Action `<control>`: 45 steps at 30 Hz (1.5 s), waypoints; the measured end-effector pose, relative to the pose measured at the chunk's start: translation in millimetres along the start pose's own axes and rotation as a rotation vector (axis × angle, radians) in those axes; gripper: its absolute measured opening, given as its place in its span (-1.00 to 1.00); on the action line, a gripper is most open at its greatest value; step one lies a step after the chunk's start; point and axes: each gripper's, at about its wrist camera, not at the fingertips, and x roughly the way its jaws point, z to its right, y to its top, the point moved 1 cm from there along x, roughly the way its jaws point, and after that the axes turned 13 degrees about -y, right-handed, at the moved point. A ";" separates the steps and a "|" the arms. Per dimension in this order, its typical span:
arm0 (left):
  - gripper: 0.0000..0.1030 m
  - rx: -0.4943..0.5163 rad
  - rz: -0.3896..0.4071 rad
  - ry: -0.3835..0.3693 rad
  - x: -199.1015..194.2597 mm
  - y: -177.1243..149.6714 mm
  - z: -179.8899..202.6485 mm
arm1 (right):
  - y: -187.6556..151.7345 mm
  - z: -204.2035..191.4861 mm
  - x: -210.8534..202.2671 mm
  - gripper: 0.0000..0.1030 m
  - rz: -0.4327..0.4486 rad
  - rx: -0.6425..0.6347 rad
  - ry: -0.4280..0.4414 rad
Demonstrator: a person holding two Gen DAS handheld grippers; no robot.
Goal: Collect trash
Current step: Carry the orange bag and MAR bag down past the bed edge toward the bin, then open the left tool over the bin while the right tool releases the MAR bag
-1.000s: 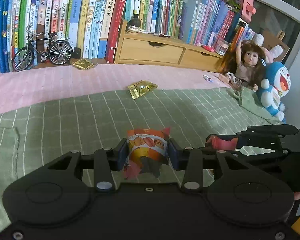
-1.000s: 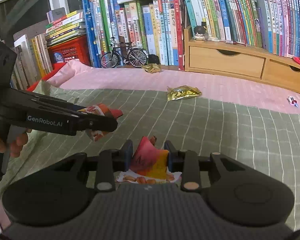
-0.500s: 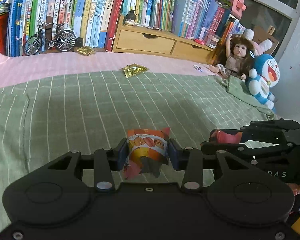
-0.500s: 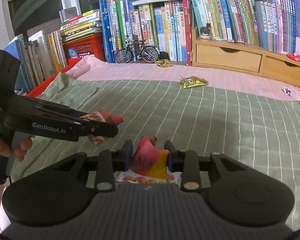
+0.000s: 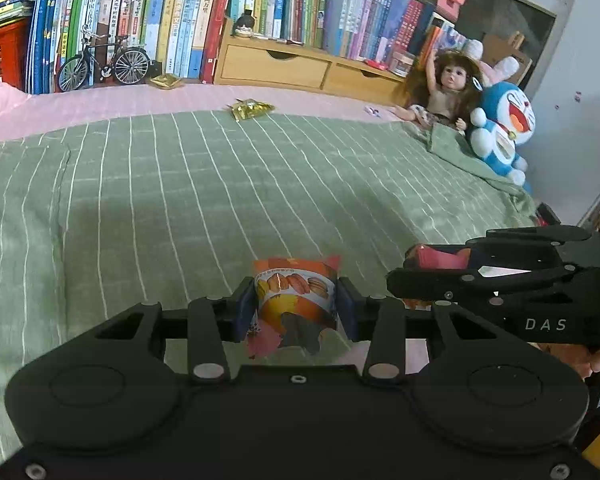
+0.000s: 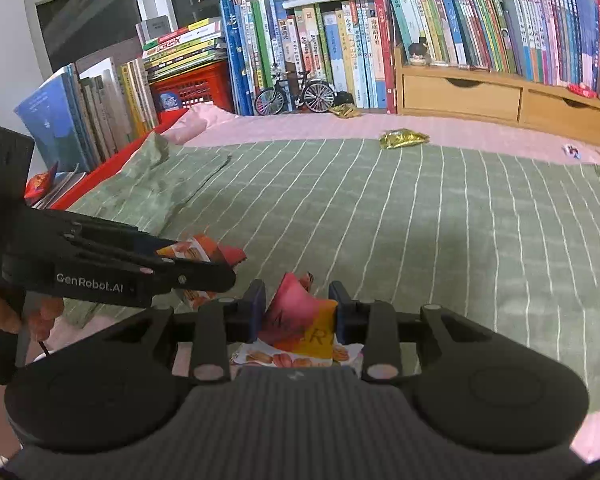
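Left gripper (image 5: pixel 296 308) — pinching orange snack wrapper (image 5: pixel 294 300) above green striped blanket (image 5: pixel 220 200). Right gripper (image 6: pixel 298 312) — clamped on crumpled pink-orange wrapper (image 6: pixel 300 320). Gold packet (image 5: pixel 252 109) at blanket's far edge; another gold wrapper (image 5: pixel 165 80) beside toy bicycle (image 5: pixel 104 62).

Tiny object (image 5: pixel 372 111) on the pink sheet (image 5: pixel 100 106): too small to identify

Orange snack wrapper (image 5: pixel 296 300) and red-orange wrapper (image 6: pixel 304 320), apparently crumpled, both clamped.

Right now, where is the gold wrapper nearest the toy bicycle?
In both views the gold wrapper lies on the pink sheet at the far edge, just right of the toy bicycle, against the books.
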 end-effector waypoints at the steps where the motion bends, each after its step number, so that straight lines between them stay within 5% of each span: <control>1: -0.21 0.001 0.001 -0.002 -2.5 -4.1 2.1 | -3.1 -1.7 -3.1 -0.27 0.001 0.001 0.001; 24: -0.21 0.043 0.037 -0.089 -68.4 -103.7 67.0 | -83.9 -20.3 -69.2 -0.26 0.013 0.039 0.044; 45: -0.21 -0.093 -0.166 -0.060 -24.4 -221.1 52.5 | -174.7 -28.6 -44.0 -0.27 -0.191 0.092 0.058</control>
